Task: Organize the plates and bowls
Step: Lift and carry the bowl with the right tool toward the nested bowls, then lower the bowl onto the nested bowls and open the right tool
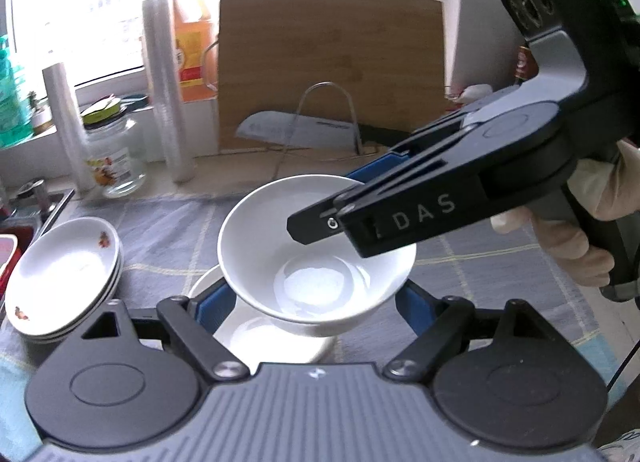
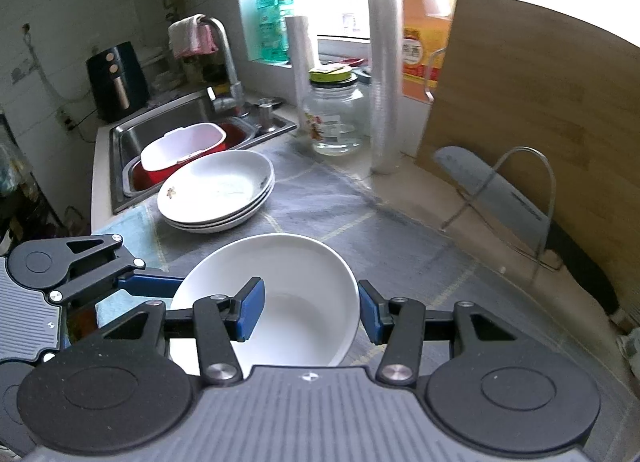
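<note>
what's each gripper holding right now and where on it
Both hold the white bowl: the right gripper pinches its rim, one pad inside; the left gripper clasps its lower body from outside.

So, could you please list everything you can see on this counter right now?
white bowl: one, white, held over the cloth
white dish: one, white, beneath the bowl
printed plates: three stacked, white, beside sink
cutting board: one, wooden, leaning at back
knife: one, grey, before the board
glass jar: one, clear, behind plates
plastic rolls: two, clear, upright near jar
orange bottle: one, orange, behind rolls
left gripper: one, black, closed on bowl's sides
right gripper: one, black, closed on bowl's rim
gloved hand: one, pale, holding right gripper
</note>
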A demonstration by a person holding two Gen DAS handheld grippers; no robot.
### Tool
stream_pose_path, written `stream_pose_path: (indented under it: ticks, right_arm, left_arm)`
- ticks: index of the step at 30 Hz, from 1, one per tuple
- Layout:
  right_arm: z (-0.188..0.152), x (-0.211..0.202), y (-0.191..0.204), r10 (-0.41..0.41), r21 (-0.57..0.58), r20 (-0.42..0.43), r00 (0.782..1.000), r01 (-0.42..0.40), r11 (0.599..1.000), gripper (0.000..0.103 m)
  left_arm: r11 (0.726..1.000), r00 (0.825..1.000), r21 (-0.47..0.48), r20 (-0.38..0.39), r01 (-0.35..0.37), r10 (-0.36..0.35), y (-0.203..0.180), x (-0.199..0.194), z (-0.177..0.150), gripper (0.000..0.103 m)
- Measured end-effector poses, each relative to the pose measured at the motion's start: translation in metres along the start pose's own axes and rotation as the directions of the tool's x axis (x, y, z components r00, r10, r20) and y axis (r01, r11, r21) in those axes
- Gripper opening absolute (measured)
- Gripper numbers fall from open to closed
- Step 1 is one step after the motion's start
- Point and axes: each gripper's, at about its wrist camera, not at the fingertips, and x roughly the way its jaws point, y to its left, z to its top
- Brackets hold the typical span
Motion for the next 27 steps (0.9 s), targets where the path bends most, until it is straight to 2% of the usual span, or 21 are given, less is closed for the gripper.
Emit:
stream_pose_path:
  ticks: [11,27]
  right_arm:
    - [0.004,0.030,0.008,0.029,-0.007,-0.045,0.999,-0.029,1.000,0.056]
    - [-0.001,0.046,0.009,0.032,0.012,-0.076,0.997,-0.032,0.999,0.056]
  left_arm:
    - [0.998,0.999,-0.042,-0.036,-0.036,0.035,0.019,0.001,-0.007,0.086]
    - [0.999,0.996,-0.024,-0.073,-0.045,0.043,0.022,0.009,-0.013,0.086]
